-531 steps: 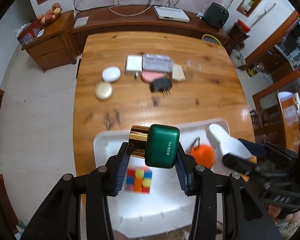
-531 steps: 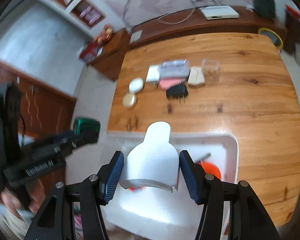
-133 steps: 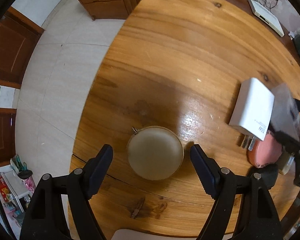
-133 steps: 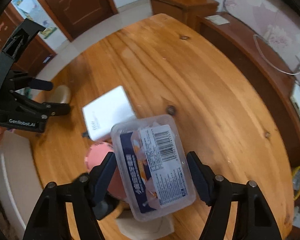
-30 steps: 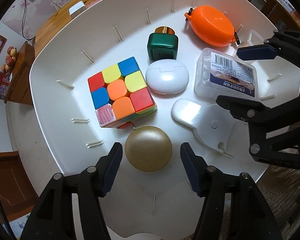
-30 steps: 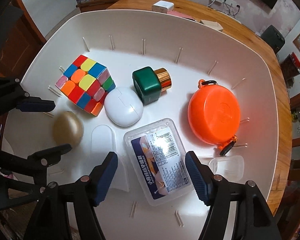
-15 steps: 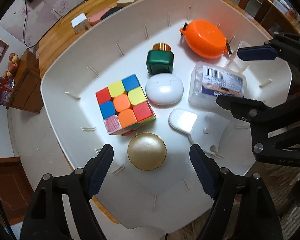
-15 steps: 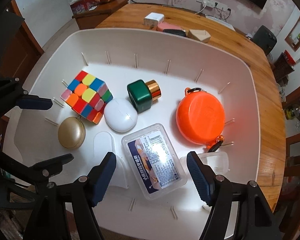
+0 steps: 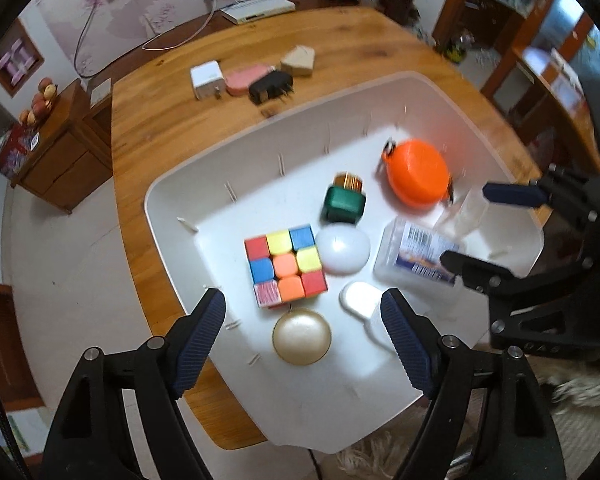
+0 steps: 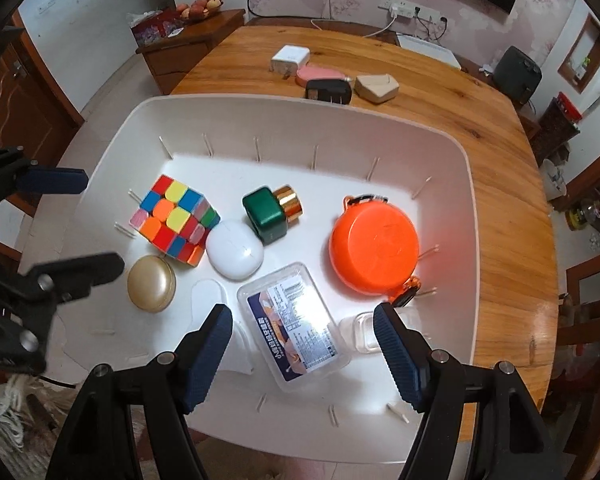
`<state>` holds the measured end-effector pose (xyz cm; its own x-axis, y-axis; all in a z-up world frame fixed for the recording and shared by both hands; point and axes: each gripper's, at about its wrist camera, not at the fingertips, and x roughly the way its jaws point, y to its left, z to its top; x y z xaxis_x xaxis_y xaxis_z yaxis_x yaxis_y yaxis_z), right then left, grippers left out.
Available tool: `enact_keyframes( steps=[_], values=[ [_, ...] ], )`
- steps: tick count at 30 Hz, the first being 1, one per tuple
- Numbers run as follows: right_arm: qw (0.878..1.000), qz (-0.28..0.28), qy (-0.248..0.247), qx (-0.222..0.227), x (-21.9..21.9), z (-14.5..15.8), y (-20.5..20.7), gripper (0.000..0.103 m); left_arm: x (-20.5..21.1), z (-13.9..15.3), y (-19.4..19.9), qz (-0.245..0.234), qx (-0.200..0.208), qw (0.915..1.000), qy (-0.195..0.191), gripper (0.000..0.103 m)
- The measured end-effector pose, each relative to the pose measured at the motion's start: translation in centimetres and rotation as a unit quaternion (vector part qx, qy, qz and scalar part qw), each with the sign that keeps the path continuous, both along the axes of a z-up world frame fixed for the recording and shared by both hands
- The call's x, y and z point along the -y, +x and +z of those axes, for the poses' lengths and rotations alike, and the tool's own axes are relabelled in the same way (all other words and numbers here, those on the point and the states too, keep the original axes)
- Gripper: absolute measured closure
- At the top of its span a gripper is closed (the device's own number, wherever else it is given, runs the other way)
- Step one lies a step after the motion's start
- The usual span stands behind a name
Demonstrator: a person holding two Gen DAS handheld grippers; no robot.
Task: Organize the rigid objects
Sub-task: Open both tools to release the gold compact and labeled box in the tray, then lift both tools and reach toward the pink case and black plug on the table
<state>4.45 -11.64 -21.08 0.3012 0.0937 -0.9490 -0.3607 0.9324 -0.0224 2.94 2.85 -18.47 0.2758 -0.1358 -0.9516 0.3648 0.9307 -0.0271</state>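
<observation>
both grippers are hanging above a white tray that is sitting on a wooden table, and both are pointing steeply down into it.

the left gripper is standing wide with nothing between its blue pads; its jaws have just been opening, and the gold round case is lying free on the tray floor below the gap. the right gripper is also standing apart and gripping nothing; its jaws have just been opening a little, and the clear labelled box is lying flat in the tray beneath them, untouched by either pad.

inside the tray, the colourful cube is sitting near the left wall, with the gold round case just in front of it. the white oval case is lying just beside the cube, and the green bottle with a gold cap is lying on its side right behind that oval case. the orange round case is resting toward the right side. a small clear cup is lying beside the labelled box, and a white flat piece is lying between the gold case and the box.

on the bare table beyond the tray, a white charger, a pink case, a black plug and a beige box are lying close together in a row.
</observation>
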Motion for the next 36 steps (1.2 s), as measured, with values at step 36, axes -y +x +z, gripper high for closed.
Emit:
enact_keyframes(
  steps=[36],
  values=[
    [0.997, 0.008, 0.038, 0.062, 2.9, 9.1, 13.8, 0.029, -1.6, 8.9, 12.8, 0.12, 0.07, 0.9889, -0.052, 0.019]
  ],
)
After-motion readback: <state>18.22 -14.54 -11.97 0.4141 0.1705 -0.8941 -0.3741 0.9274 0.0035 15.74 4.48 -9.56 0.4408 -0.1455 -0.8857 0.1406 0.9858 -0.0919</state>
